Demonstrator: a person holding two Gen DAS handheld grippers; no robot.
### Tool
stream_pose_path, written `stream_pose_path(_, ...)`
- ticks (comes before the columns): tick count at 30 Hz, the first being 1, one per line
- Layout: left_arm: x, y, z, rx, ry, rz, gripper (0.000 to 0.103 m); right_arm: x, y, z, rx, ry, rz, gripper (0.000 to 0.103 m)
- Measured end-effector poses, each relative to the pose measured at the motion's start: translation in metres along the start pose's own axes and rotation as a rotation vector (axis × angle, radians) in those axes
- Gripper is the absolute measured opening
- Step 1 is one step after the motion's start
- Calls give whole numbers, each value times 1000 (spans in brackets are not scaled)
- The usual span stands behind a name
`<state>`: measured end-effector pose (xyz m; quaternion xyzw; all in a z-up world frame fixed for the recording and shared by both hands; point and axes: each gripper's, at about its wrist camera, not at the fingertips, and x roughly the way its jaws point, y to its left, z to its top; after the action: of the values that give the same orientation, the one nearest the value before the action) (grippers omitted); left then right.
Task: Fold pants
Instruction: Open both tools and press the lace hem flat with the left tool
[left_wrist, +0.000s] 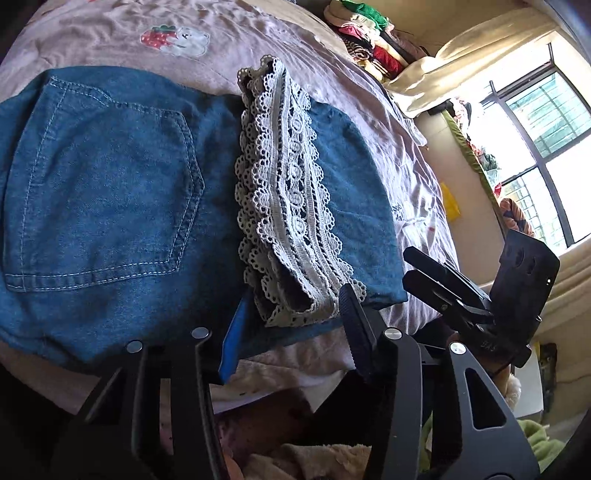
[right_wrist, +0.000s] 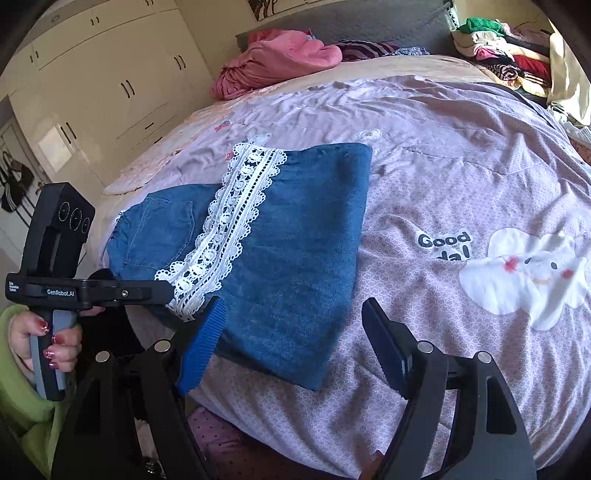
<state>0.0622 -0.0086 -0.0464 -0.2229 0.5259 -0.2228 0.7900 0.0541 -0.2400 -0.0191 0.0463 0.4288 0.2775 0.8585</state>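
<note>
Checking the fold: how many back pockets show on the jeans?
1: a stitched back pocket on the jeans' left part, beside the lace hem. A second may be folded under.

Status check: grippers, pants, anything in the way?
Left gripper open, right gripper open, both empty at the bed edge. Denim pants folded on the bedspread, lace hem on top. Nothing in the way.

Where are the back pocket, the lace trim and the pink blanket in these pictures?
back pocket (left_wrist: 99, 184): left wrist view, middle of the stitched denim patch.
lace trim (right_wrist: 225, 221): right wrist view, centre of the white band across the jeans.
pink blanket (right_wrist: 273, 59): right wrist view, top of the heap by the headboard.
</note>
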Motion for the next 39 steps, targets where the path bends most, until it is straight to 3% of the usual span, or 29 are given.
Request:
stream_pose_path(7, 7, 12, 0, -103, -1, -15, 17, 11, 7, 6, -51, 17, -23, 75)
stream_pose_path(11, -16, 5, -2, -53, -46, 24, 11, 16, 16, 7, -79, 25, -26, 75)
stream_pose_path(21, 2, 0, -10, 7, 6, 92, 11, 22, 1, -2, -55, 48, -84, 75)
stream_pose_path(30, 12, -10, -16, 100, -5, 197, 14, 36, -1, -14, -114, 64, -143, 74)
stream_pose_path(39, -2, -14, -15, 114, -41, 207, 21, 21, 4, -7, -71, 47, -130, 75)
